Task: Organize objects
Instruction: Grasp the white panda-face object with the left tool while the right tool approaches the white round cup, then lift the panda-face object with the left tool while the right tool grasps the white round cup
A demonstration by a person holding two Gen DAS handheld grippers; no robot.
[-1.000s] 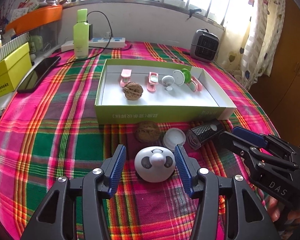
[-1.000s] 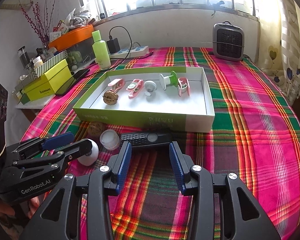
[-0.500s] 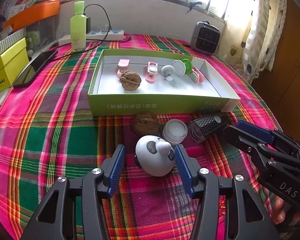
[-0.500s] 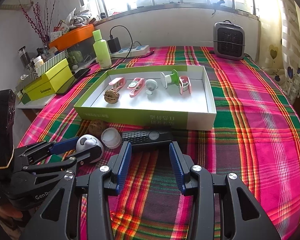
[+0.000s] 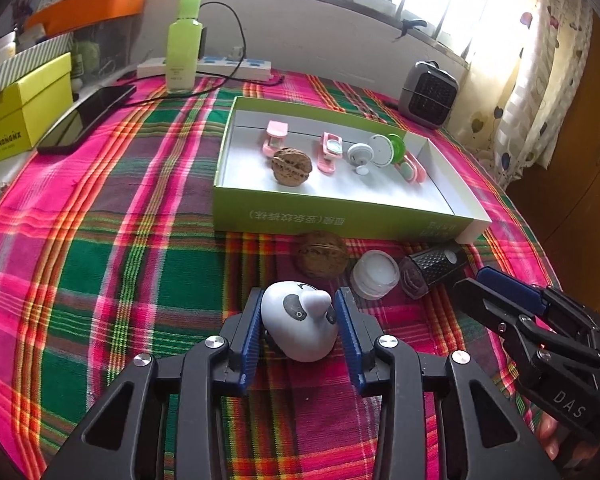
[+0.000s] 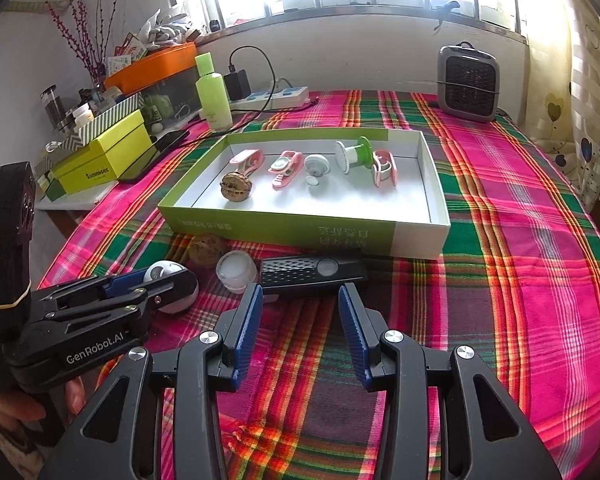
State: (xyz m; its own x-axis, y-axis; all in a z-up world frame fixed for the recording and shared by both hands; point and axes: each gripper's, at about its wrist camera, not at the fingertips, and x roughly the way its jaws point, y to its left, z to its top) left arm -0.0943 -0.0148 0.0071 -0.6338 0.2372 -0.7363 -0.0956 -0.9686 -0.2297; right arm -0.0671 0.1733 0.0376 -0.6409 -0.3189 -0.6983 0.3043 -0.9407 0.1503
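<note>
Now, panda toy between left gripper pads

Both wrist cams sit low and close over the plaid tablecloth, looking toward the window at 12 o'clock. Each catches the green box, with the other gripper at 4 o'clock and 8 o'clock

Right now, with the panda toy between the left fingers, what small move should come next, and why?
Probably lift the left gripper a little. Its pads look closed on the panda toy, the green box stands just ahead, and a walnut lies between them, so rising first avoids bumping it.
</note>
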